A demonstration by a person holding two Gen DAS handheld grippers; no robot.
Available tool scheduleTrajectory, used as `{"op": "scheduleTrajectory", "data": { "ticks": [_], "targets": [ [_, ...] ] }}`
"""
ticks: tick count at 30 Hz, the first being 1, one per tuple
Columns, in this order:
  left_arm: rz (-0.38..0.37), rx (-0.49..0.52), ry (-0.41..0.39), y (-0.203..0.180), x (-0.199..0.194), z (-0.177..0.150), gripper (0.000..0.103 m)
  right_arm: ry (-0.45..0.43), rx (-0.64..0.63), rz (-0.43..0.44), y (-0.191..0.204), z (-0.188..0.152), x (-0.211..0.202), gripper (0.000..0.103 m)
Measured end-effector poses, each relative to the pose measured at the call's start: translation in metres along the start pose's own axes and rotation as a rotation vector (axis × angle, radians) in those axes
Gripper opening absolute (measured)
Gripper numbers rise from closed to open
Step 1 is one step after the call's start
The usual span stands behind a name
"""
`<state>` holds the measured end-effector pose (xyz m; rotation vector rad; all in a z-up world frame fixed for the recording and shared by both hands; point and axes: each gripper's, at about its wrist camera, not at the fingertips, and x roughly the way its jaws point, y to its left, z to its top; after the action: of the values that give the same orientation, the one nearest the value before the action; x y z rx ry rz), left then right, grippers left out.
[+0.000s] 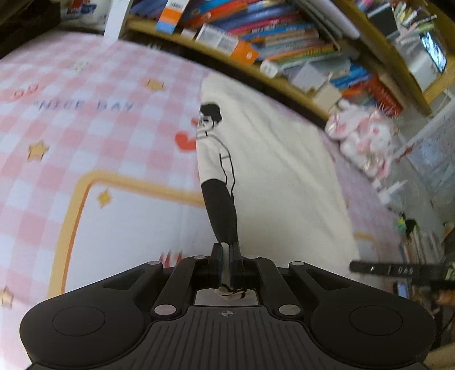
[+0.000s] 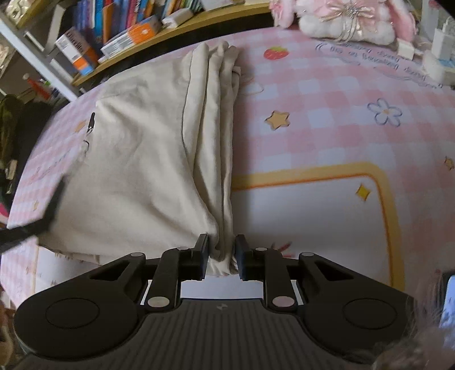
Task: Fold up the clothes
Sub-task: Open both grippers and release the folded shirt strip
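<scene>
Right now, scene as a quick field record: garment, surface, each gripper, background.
garment: cream T-shirt with black figure print, partly folded, bunched along one edge
surface: pink checked sheet, stars and flowers
left gripper: jaws shut on a shirt edge
right gripper: jaws around bunched shirt fabric, pads pressing it
background: bookshelf, pink plush toy

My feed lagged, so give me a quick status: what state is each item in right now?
Cream T-shirt: partly folded on the bed, both near corners gripped.
Left gripper: shut on the printed edge.
Right gripper: clamped on the bunched layers.
Checked bedsheet: spread flat.
Plush toy: lying by the shelf.
</scene>
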<state>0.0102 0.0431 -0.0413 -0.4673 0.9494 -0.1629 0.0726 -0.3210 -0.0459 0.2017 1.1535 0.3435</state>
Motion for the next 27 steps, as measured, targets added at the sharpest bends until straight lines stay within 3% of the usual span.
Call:
{"op": "scheduleTrajectory", "data": {
  "ticks": [2,6,9,15,18,22,27],
  "targets": [
    [-0.007,0.001,0.028,0.006,0.001,-0.003,0.004,-0.004,-0.022,-0.014,0.007,-0.007,-0.002,0.019],
    [-0.016,0.061,0.109,0.012,0.003,0.006,0.017,-0.016,-0.071,-0.058,0.02,-0.021,-0.005,0.019],
    [-0.005,0.14,0.085,0.012,0.001,0.033,0.023,-0.039,-0.091,-0.1,0.027,-0.027,-0.006,0.021],
    [-0.057,0.164,-0.083,0.017,0.003,0.099,0.042,-0.064,-0.07,-0.174,0.037,-0.031,-0.003,0.023],
    [-0.045,0.152,-0.104,0.026,0.019,0.123,0.043,-0.072,-0.051,-0.208,0.041,-0.033,-0.003,0.023],
    [-0.076,0.051,-0.121,0.047,0.038,0.145,0.044,-0.088,-0.014,-0.252,0.043,-0.036,-0.002,0.035],
    [-0.127,-0.021,-0.126,0.062,0.06,0.167,0.044,-0.108,0.03,-0.293,0.046,-0.041,-0.003,0.039]
  ]
}}
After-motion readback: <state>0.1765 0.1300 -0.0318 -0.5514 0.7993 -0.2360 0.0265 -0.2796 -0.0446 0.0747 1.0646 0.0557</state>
